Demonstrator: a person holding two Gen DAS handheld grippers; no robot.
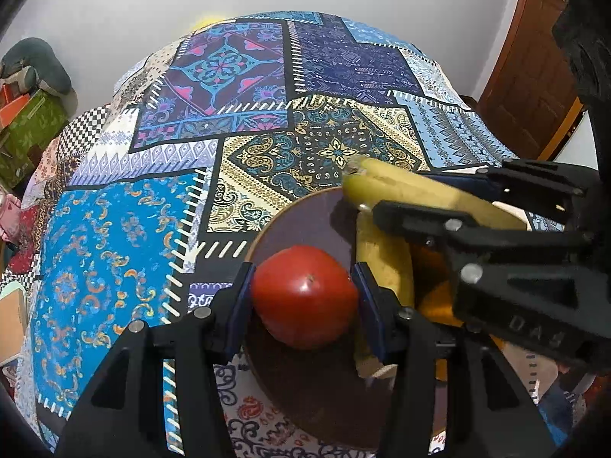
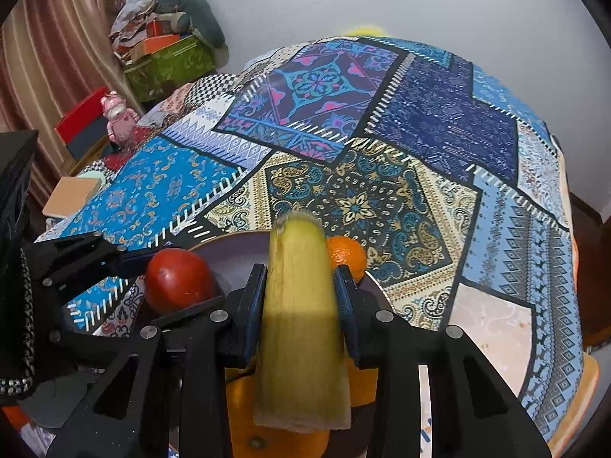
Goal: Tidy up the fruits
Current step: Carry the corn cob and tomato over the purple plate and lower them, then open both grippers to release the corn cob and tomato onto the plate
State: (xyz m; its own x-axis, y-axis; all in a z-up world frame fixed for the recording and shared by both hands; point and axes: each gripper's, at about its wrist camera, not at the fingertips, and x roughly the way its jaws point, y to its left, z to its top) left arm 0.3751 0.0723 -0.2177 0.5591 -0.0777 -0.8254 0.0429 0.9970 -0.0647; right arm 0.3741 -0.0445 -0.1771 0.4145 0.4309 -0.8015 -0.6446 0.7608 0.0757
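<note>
Patchwork-print tablecloth (image 1: 126,252) covers the whole table; its far half and left side lie bare, wide room there. The far edge meets a pale wall (image 2: 496,19). Off the left edge, floor clutter: a green box (image 2: 172,65), a pink figurine (image 2: 116,116), striped curtain (image 2: 57,49). Brown wooden door (image 1: 530,72) past the far right corner.

Round dark plate (image 1: 305,217) with a tan rim sits at the near side of the table, crowded by both tools.

Left gripper (image 1: 303,294): blue pads clamped on either side of a red tomato (image 1: 305,297), part-way open to fit it, tomato over the plate's near left part. Cannot tell whether it rests on the plate or hangs just above.

Right gripper (image 2: 299,305): pads pressed on the flanks of a yellow banana (image 2: 301,324), narrow opening, banana pointing away toward the far side, its tip over the plate's far rim. A second banana (image 1: 382,263) lies on the plate just right of the tomato.

Oranges: one (image 2: 345,257) just right of the held banana at the plate's right rim, another (image 2: 275,435) below the banana at the near edge of view.
</note>
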